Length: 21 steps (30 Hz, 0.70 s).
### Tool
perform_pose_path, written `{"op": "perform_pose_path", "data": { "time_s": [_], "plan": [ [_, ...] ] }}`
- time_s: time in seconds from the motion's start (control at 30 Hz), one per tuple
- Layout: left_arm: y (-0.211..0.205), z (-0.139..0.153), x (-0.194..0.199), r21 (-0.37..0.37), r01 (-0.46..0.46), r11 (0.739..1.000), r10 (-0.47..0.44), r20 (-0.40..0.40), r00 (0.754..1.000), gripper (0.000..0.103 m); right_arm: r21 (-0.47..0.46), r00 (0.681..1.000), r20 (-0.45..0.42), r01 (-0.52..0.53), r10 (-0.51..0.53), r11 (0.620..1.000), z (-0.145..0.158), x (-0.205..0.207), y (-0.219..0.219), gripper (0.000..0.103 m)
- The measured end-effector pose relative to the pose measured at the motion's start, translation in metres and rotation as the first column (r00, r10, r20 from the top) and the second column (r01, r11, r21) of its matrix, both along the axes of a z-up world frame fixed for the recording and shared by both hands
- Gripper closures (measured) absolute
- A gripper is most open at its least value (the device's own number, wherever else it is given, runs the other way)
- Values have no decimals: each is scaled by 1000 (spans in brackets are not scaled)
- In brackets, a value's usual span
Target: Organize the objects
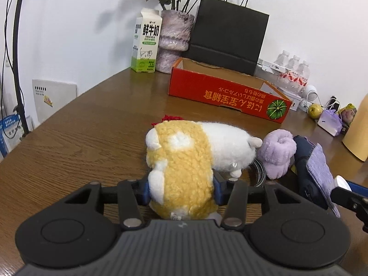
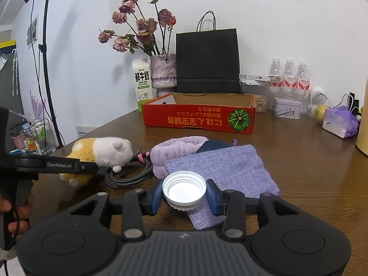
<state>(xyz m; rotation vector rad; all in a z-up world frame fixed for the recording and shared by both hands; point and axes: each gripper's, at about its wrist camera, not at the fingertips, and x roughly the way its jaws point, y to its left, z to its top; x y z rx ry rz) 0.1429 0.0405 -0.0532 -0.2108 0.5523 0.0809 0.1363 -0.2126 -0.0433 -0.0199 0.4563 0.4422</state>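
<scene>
The yellow-and-white plush toy (image 1: 184, 158), lying on the desk (image 1: 92, 133), is pinched by the left tool (image 1: 181, 191). A white bottle cap (image 2: 184, 189) is gripped by the right tool (image 2: 184, 197), apparently just above a purple cloth (image 2: 220, 170)

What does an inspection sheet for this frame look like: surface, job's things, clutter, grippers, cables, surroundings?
Surface: brown wooden table, no spills seen.
Job's things: plush toy, white bottle cap, purple cloth pouch, lilac fluffy headband, open red cardboard box.
Clutter: milk carton, vase of dried roses, black paper bag, water bottles, tin, an apple.
Grippers: left gripper shut on the plush toy; right gripper shut on the cap.
Cables: braided cable coiled beside the toy.
Surroundings: white wall, lamp stand.
</scene>
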Motion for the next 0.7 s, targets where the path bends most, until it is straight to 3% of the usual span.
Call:
{"op": "perform_pose_path", "data": {
  "time_s": [0.37, 0.7],
  "plan": [
    [1, 20, 1, 29, 22, 999, -23, 48, 999, 54, 1, 1000, 25, -3, 3, 1000, 10, 8, 7, 64],
    [-6, 44, 25, 65, 70, 995, -76, 93, 993, 54, 11, 998, 63, 2, -3, 1000, 28, 29, 16, 64]
  ]
}}
